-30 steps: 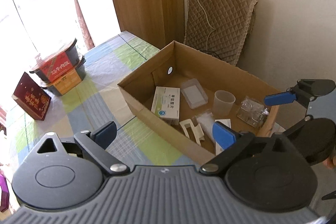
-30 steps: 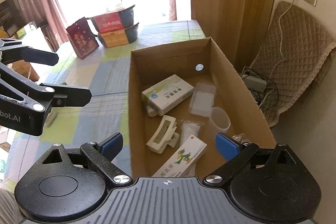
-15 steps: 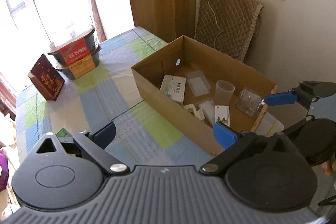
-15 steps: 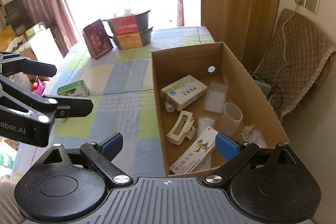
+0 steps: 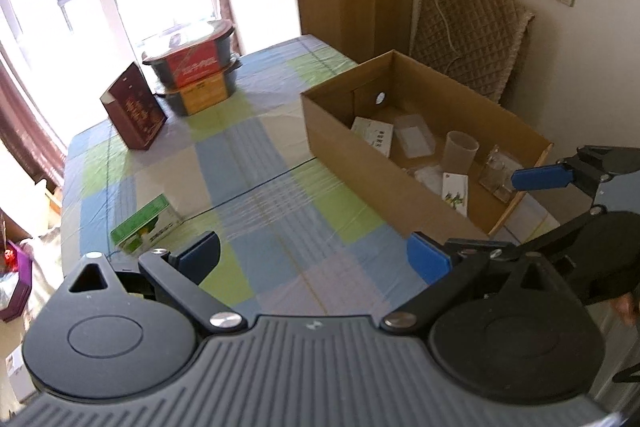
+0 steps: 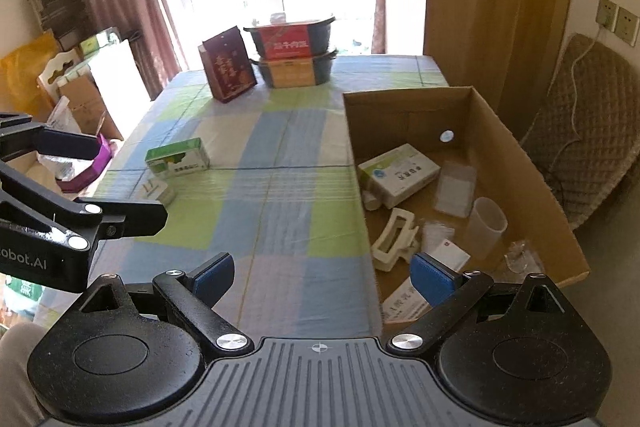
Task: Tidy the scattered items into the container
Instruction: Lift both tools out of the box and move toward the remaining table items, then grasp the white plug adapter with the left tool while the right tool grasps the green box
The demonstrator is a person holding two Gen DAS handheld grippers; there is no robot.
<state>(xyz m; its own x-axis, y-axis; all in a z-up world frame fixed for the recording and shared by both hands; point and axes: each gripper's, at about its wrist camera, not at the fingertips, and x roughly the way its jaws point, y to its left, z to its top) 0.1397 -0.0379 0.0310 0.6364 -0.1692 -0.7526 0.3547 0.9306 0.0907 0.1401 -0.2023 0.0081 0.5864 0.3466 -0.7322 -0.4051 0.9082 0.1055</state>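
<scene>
Cardboard box (image 6: 520,163) already holds most of the clutter: white medicine carton (image 6: 400,173), clear lid (image 6: 456,189), plastic cup (image 6: 486,223), white clip (image 6: 394,241), another flat carton (image 5: 455,189), crinkled clear packet (image 5: 496,169). Left on the worktop (image 6: 280,211): green box (image 6: 178,158) and a small white card pack (image 6: 155,190) just beside it. Left gripper (image 5: 316,257) and right gripper (image 6: 322,273) both wide, both empty. Judging by that, two items to go.
</scene>
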